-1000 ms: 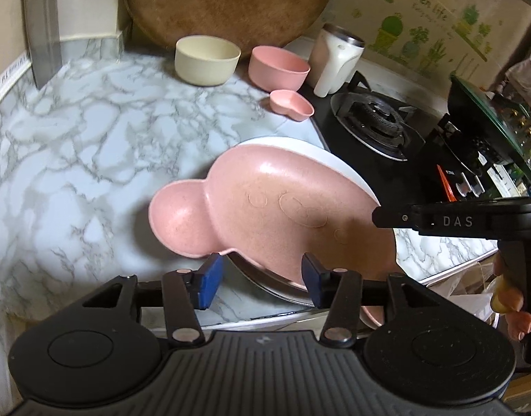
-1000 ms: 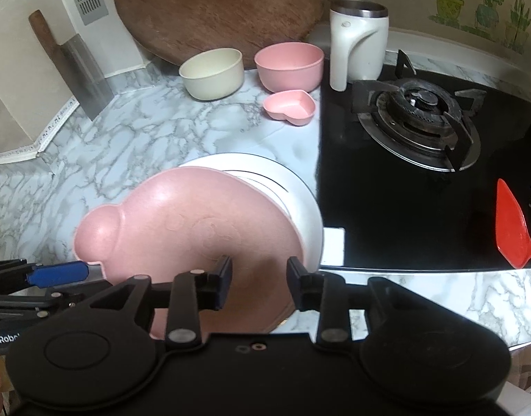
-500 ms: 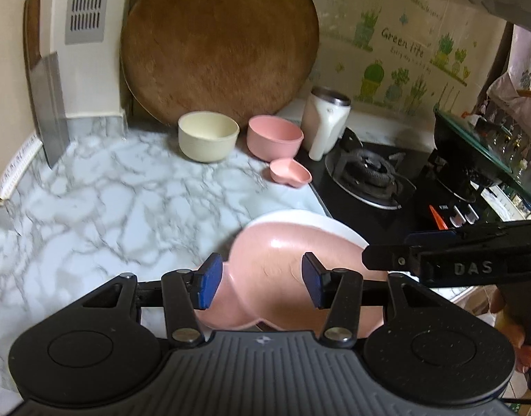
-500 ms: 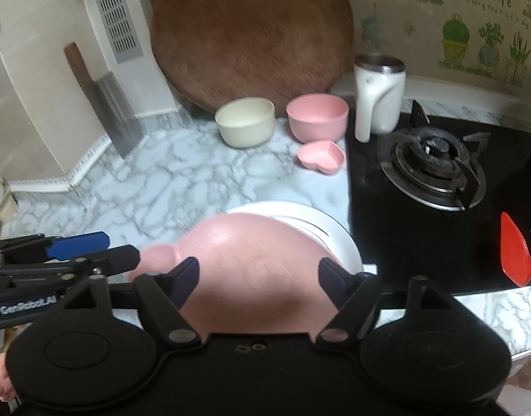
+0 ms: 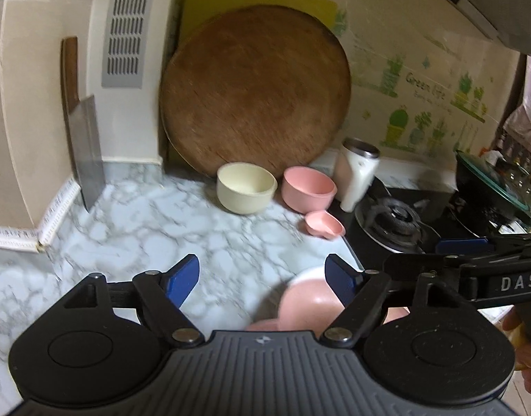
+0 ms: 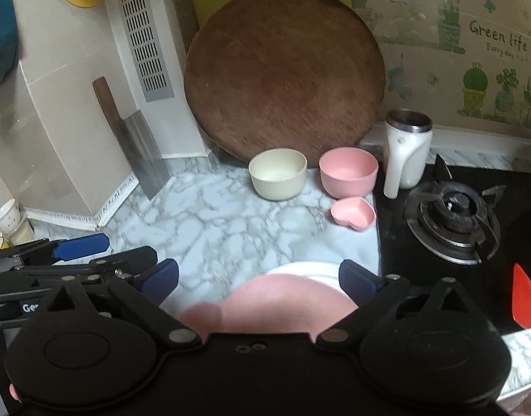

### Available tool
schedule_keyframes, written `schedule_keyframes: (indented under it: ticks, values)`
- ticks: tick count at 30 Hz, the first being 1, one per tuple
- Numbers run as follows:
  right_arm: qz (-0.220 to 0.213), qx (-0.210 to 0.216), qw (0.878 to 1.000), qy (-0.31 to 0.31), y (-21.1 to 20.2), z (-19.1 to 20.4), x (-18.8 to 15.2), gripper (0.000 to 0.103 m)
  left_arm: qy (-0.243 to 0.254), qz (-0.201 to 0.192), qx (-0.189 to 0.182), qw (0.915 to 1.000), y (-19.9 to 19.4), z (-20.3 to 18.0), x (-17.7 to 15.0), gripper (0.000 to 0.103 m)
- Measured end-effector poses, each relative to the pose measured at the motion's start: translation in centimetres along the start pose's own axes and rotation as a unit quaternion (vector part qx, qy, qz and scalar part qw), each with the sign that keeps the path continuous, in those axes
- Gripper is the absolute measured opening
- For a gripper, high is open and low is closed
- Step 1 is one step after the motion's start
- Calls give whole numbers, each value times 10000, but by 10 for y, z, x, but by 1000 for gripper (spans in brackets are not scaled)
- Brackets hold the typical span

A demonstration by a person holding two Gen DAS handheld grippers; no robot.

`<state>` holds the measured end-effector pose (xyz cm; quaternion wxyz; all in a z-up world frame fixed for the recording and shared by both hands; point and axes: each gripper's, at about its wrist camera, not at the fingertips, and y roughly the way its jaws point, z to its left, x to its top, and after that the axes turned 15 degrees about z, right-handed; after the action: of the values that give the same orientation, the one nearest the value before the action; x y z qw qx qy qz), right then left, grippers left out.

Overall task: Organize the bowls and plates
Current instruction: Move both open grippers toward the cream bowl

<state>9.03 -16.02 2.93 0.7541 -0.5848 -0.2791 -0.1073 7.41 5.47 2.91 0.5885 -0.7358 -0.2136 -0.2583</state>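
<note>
A pink bear-shaped plate point(image 6: 282, 305) lies on a white plate point(image 6: 300, 268) at the counter's near edge; it also shows in the left wrist view point(image 5: 310, 303). A cream bowl point(image 6: 278, 178), a pink bowl point(image 6: 348, 176) and a small pink heart dish point(image 6: 353, 214) stand at the back. My left gripper point(image 5: 263, 279) is open and empty, raised above the counter. My right gripper point(image 6: 258, 279) is open and empty above the pink plate.
A round wooden board point(image 6: 282, 79) leans on the back wall. A cleaver point(image 6: 140, 145) leans at the left. A white jug point(image 6: 405, 152) stands beside the gas stove point(image 6: 452, 215). A red spatula point(image 6: 525, 301) lies at the right.
Both grippers have lifted up and back from the pink plate, and both jaws have opened wider. The pink plate stays on the white plate.
</note>
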Motion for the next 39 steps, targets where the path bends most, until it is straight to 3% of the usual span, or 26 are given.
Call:
schedule_keyframes:
  ticks: [12,17,23,26,28,39]
  values:
    - [9,17,10000,28,29,-8,86,100,-109,-38,387,9992,24,25,75,79]
    - [154,8,9996,220,58,-17,125,100,-242,23,671,9974,57,30,107,79]
    - [405,96,9970,659,99,-36,158,97,-524,288,634,9962,102,38,135,79]
    - [632,168,9927,1016,122,-49,170,94,-550,440,703,9950,124,37,145,79]
    - [810,215,9891,1208,138,-57,175,86,-563,535,708,9945,138,37,150,79]
    - [1237,117,9803,1533,206,-80,188,68,-1180,972,564,9866,213,62,185,79]
